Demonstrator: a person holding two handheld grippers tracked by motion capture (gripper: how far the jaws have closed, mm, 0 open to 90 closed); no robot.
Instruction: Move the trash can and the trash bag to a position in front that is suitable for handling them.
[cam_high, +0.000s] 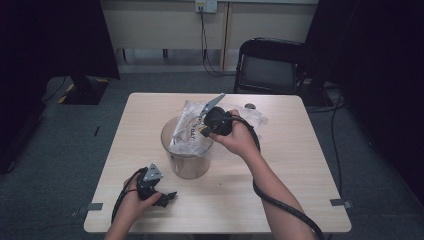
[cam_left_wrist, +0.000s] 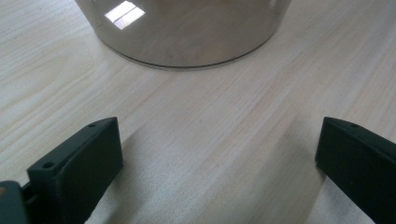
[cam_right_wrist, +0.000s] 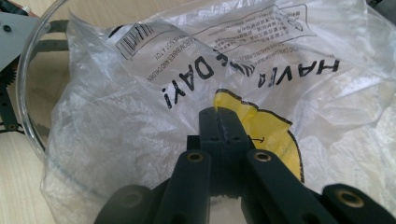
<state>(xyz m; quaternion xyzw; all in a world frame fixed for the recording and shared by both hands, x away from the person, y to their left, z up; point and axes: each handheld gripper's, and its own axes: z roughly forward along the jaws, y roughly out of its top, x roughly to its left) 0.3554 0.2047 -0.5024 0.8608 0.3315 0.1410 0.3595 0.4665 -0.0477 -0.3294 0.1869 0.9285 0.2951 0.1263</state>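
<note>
the right gripper (cam_right_wrist: 219, 114), jaws pinched on the plastic bag (cam_right_wrist: 154, 140), looks to be stuffing it into the glass jar (cam_high: 186, 150). the left gripper (cam_high: 167, 197) rests wide and empty on the table (cam_high: 300, 165). next, i'd guess, push deeper, then let go.

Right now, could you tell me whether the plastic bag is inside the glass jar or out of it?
Partly in: the plastic bag sits in the glass jar, its top spilling over the rim.

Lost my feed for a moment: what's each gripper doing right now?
Left gripper: open, nothing between the fingers, low over the table near the glass jar.
Right gripper: closed on the clear plastic bag at the jar's mouth.
</note>
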